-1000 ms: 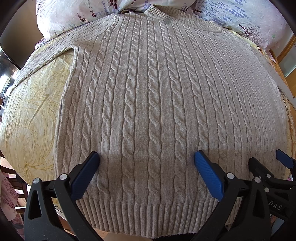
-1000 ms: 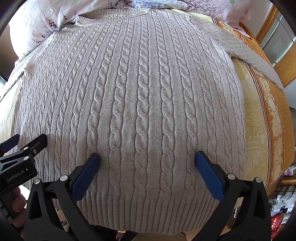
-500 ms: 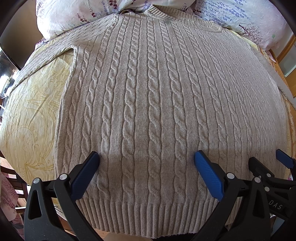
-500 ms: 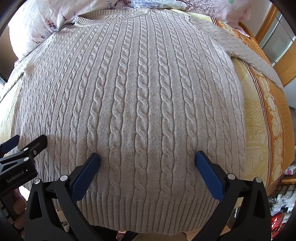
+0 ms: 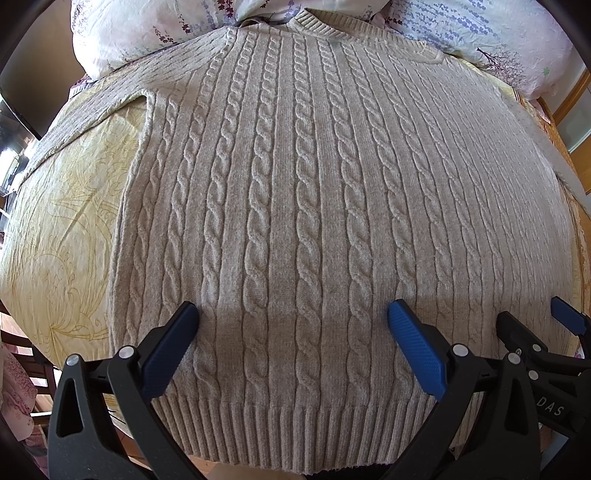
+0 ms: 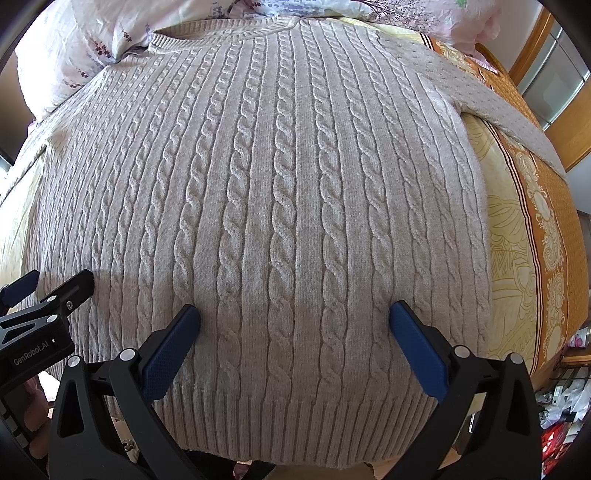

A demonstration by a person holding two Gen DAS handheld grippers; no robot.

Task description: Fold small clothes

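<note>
A beige cable-knit sweater [image 5: 295, 206] lies flat and face up on a bed, collar far, ribbed hem [image 5: 288, 424] near me. It also fills the right wrist view [image 6: 280, 192]. Its left sleeve [image 5: 92, 110] stretches out to the left, its right sleeve [image 6: 509, 107] to the right. My left gripper [image 5: 293, 314] is open and empty, hovering over the hem's left half. My right gripper [image 6: 295, 314] is open and empty over the hem's right half. The right gripper shows at the edge of the left wrist view [image 5: 546, 332], the left gripper at the edge of the right wrist view [image 6: 44, 295].
The bed has a yellow patterned sheet [image 5: 62, 229] with an orange border [image 6: 546, 236]. Floral pillows [image 5: 147, 33] lie behind the collar. A dark screen [image 5: 22, 74] stands at the far left. Wooden furniture [image 6: 554, 74] and floor clutter [image 6: 561, 413] are at the right.
</note>
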